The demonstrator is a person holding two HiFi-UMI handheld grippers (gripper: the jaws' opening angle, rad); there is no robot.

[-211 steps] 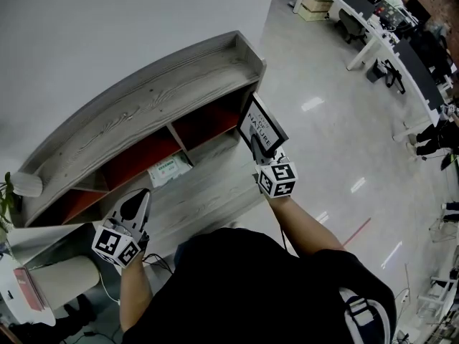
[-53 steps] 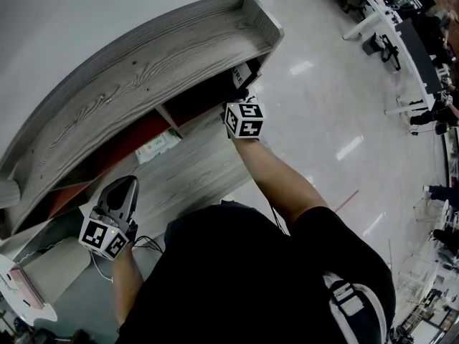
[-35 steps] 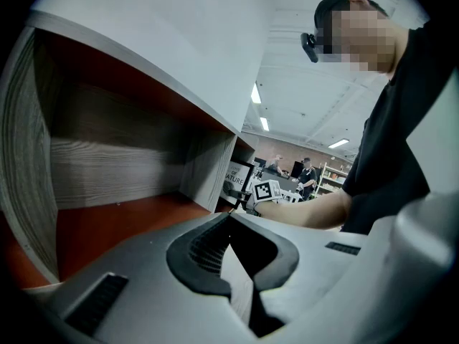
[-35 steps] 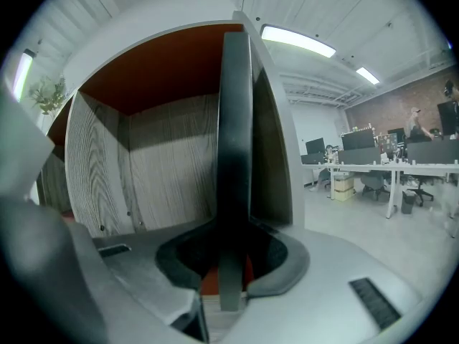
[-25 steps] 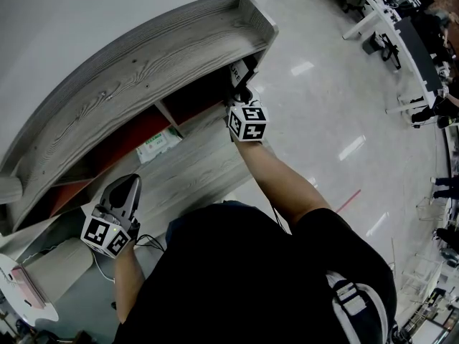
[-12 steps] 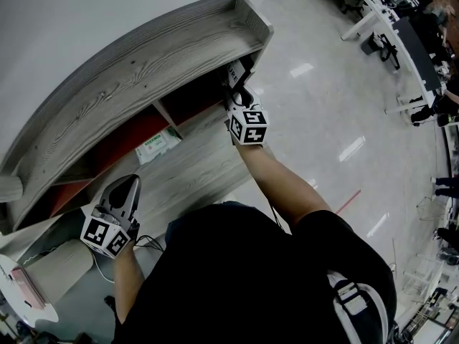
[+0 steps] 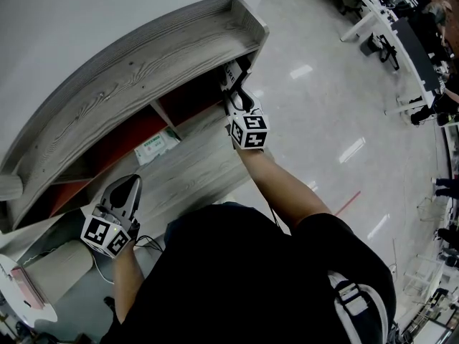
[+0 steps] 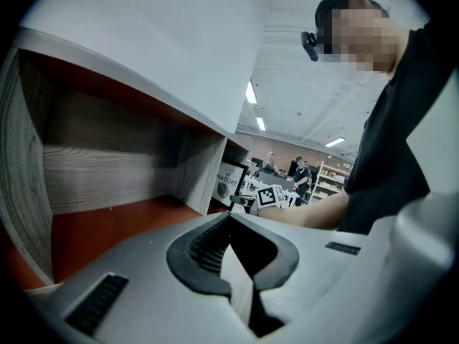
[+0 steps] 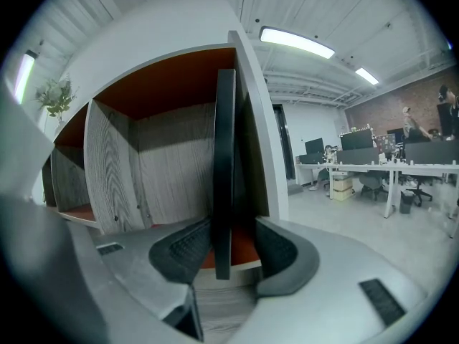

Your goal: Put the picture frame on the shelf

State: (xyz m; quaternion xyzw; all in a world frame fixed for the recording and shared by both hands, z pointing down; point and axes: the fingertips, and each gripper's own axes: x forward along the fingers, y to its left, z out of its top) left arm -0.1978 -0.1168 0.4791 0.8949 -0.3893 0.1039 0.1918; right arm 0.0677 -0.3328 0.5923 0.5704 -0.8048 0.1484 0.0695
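Observation:
The black picture frame (image 7: 233, 73) with white print stands upright at the front of the right-hand compartment of the grey wood shelf unit (image 7: 143, 63). My right gripper (image 7: 234, 97) reaches to it from below. In the right gripper view the frame's edge (image 9: 224, 156) stands between the jaws of my right gripper (image 9: 226, 253), which are opening; a gap shows beside the right pad. My left gripper (image 7: 132, 186) hangs low at the left, shut and empty, facing a red-floored compartment (image 8: 107, 224). From there the frame (image 8: 231, 181) shows far off.
A green and white packet (image 7: 156, 146) lies on the lower shelf board. A small white table (image 7: 21, 292) stands at the bottom left. Desks and chairs (image 7: 387, 20) line the far right across the shiny floor. A potted plant (image 9: 57, 95) sits on the unit's top.
The right gripper has drawn back a little from the shelf and its jaws have widened. The frame stays standing in the right compartment. The left gripper has not moved.

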